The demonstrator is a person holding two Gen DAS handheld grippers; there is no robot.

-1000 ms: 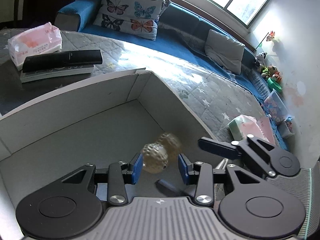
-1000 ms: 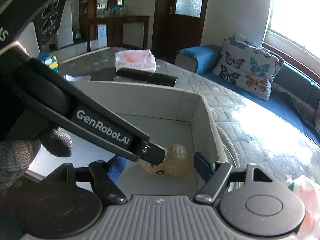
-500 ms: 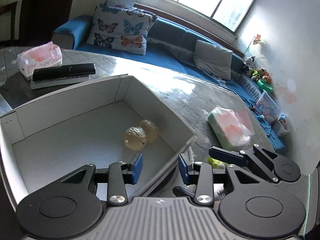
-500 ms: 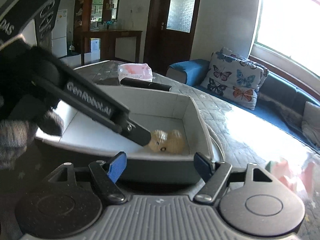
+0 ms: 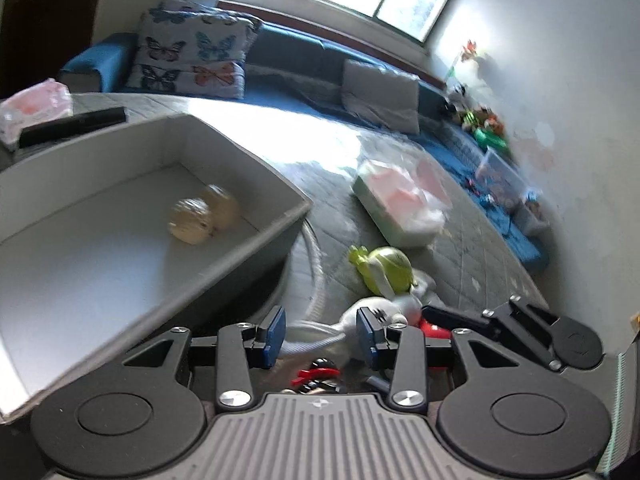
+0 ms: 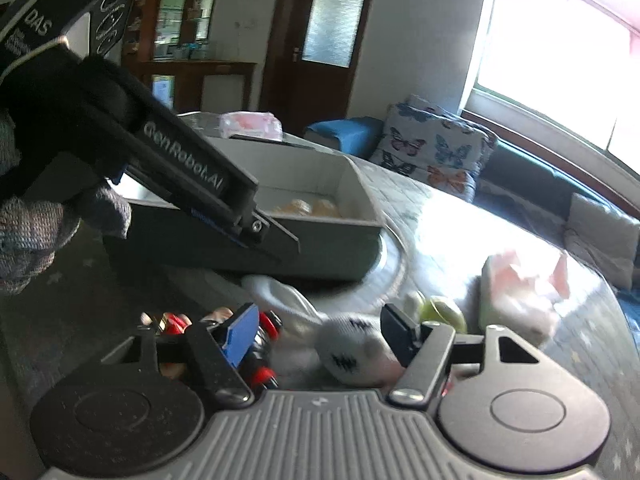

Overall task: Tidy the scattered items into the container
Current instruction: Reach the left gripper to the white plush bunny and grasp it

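The grey box (image 5: pixel 256 236) holds a beige knobbly toy (image 5: pixel 200 216), which also shows over the box (image 6: pixel 360 196) wall as the beige toy (image 6: pixel 304 207). My left gripper (image 5: pixel 320 336) is open just outside the box's near corner, above a white plush toy (image 5: pixel 380 306) and a red item (image 5: pixel 316 372). A green toy (image 5: pixel 388 268) lies beyond. My right gripper (image 6: pixel 320 336) hangs over the white plush toy (image 6: pixel 348 348); its jaws are closing with the toy between them, a gap still showing at the left pad. The green toy (image 6: pixel 440 308) sits behind it.
A tissue pack (image 5: pixel 400 200) lies right of the box; another tissue pack (image 5: pixel 32 108) and a black remote (image 5: pixel 72 126) lie behind it. A gloved hand (image 6: pixel 40 220) holds the left gripper (image 6: pixel 200 184) above the table's left side. Red toys (image 6: pixel 264 324) lie under the right gripper's left finger.
Both grippers have drawn back out of the box to the toy pile beside it. The beige toy stays in the box. The right jaws have narrowed.
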